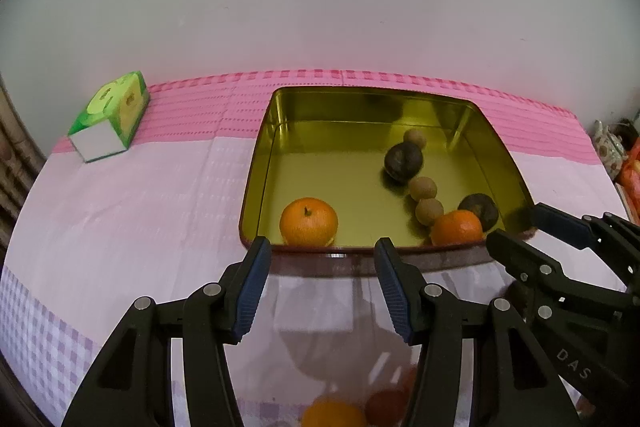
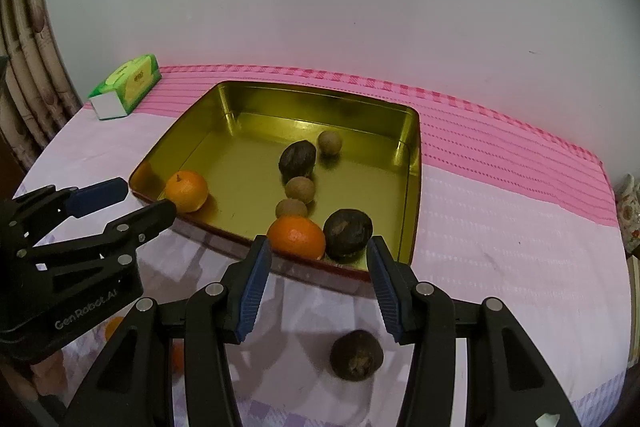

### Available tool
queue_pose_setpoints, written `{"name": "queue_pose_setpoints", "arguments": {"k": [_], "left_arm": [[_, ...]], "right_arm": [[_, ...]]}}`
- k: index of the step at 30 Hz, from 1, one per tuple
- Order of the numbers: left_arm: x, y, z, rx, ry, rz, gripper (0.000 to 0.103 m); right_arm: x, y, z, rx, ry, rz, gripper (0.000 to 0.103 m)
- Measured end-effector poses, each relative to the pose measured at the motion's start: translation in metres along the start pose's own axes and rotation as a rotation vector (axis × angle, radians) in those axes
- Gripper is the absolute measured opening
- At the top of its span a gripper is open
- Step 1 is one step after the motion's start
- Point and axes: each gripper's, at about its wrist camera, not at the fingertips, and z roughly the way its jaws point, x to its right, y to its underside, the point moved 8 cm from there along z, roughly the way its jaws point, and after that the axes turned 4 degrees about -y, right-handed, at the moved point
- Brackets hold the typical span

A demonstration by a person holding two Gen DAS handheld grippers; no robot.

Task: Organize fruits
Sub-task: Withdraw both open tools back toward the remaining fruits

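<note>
A gold tin tray (image 1: 260, 163) (image 2: 414, 187) holds two oranges (image 1: 309, 221) (image 2: 296, 235), two dark fruits (image 1: 403, 161) (image 2: 348, 229) and three small tan fruits (image 1: 423, 187) (image 2: 300, 189). My left gripper (image 1: 322, 291) is open and empty, just short of the tray's near rim; it also shows in the right wrist view (image 2: 132, 201). My right gripper (image 2: 318, 287) is open and empty above the cloth, with a dark fruit (image 2: 356, 355) lying on the table under it. It shows at the tray's right corner in the left wrist view (image 1: 516, 227). An orange (image 1: 333, 414) and a reddish fruit (image 1: 385, 405) lie blurred below my left gripper.
A green tissue box (image 1: 109, 115) (image 2: 127, 85) stands at the back left on the pink checked tablecloth (image 1: 120, 207). A white wall runs behind the table. Patterned items (image 1: 610, 147) sit past the table's right edge, a curtain (image 2: 24, 75) at the left.
</note>
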Motion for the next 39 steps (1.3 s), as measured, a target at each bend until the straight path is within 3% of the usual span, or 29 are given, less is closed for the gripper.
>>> {"name": "queue_pose_setpoints", "arguments": {"k": [39], "left_arm": [[-0.014,0.082,-0.074,0.017,-0.026,-0.035,0.055]], "right_arm": [[-0.014,0.063,-0.066,0.039,-0.003,0.028,0.047]]}}
